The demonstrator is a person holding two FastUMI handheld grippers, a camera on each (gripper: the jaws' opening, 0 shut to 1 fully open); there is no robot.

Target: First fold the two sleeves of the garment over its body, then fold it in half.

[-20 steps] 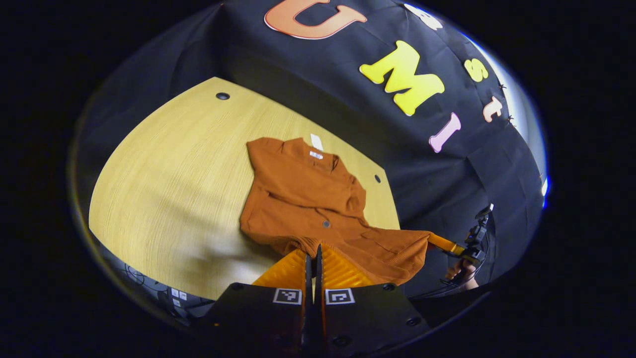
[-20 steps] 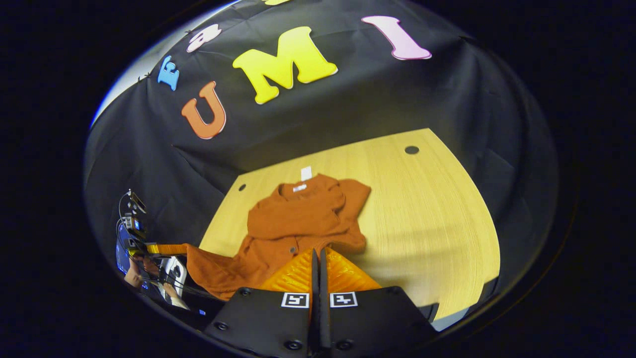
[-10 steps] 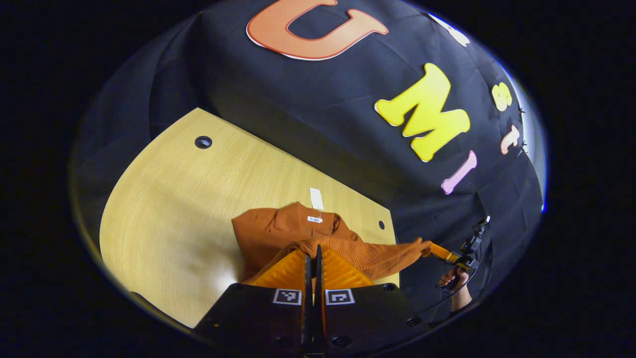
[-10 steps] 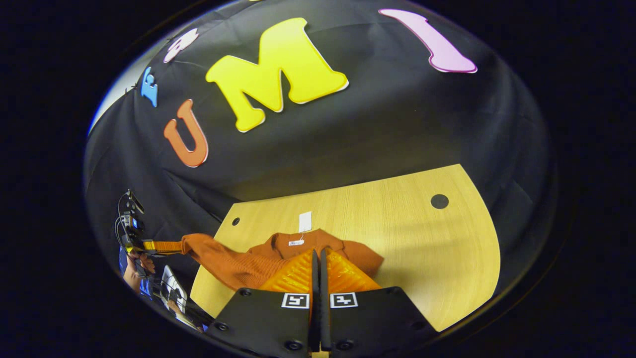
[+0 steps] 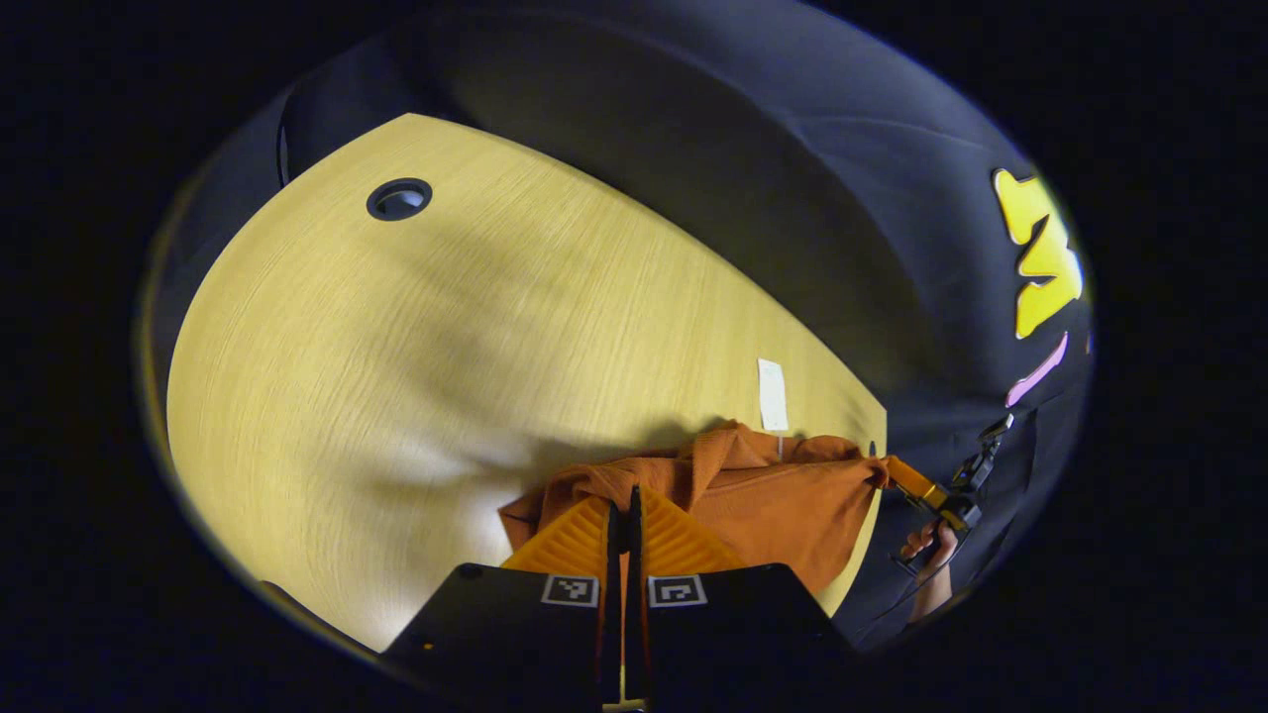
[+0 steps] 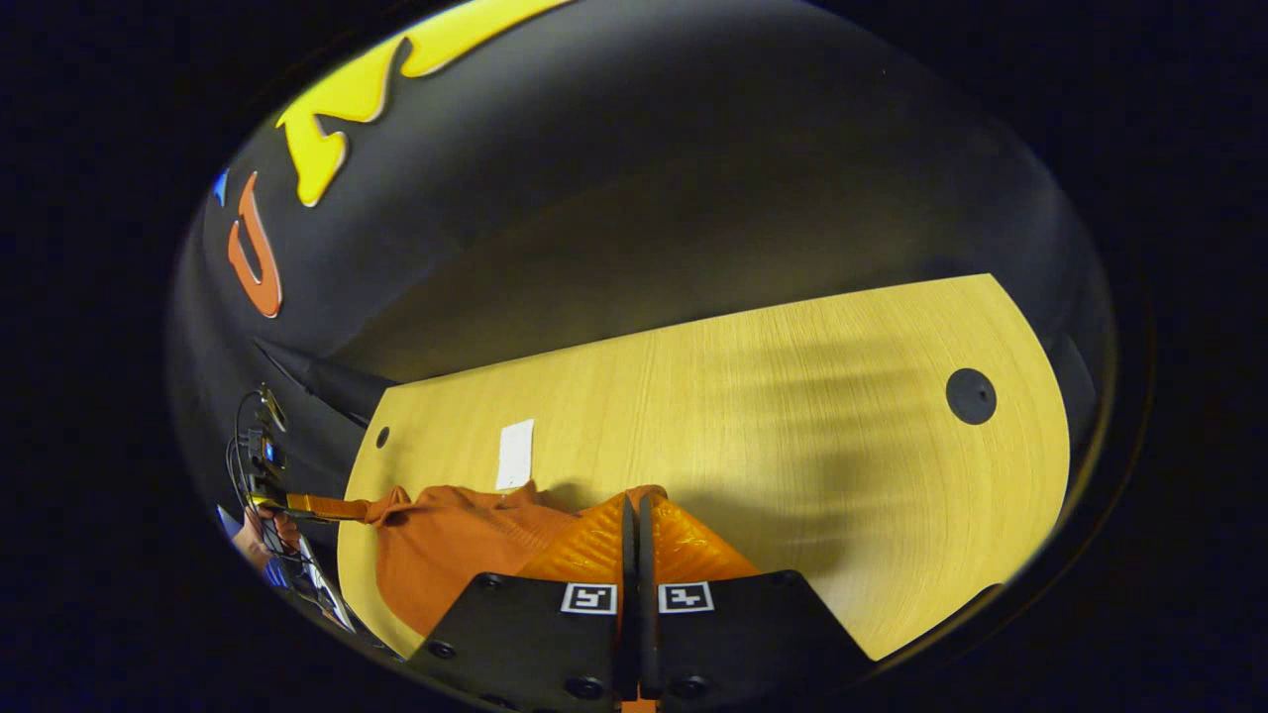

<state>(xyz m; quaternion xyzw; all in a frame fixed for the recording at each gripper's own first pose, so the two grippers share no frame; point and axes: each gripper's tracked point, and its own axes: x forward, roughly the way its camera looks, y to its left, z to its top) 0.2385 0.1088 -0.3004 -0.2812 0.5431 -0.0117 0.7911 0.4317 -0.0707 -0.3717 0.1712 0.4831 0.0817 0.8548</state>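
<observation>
A rust-orange garment (image 5: 763, 500) lies on the wooden table (image 5: 396, 376), its lower half doubled over toward the collar, where a white tag (image 5: 772, 394) sticks out. My left gripper (image 5: 622, 497) is shut on one corner of the hem, low over the table. In the left gripper view the right gripper (image 5: 899, 477) pinches the other corner at the far right. The right gripper view shows the garment (image 6: 456, 545) bunched at lower left, with my right gripper (image 6: 634, 502) shut on its hem corner. The left gripper (image 6: 322, 508) holds the far corner there, and the tag (image 6: 515, 454) lies just beyond the fold.
The table has a large cable hole (image 5: 399, 199) at the far left corner, another (image 6: 970, 395) at the right, and a small hole (image 6: 382, 437) near the back edge. The black booth wall rises right behind the table. A hand (image 5: 926, 543) holds the right gripper.
Both grippers have carried the hem forward over the garment's body to the collar and dropped closer to the table. The lifted lower half now covers the upper half.
</observation>
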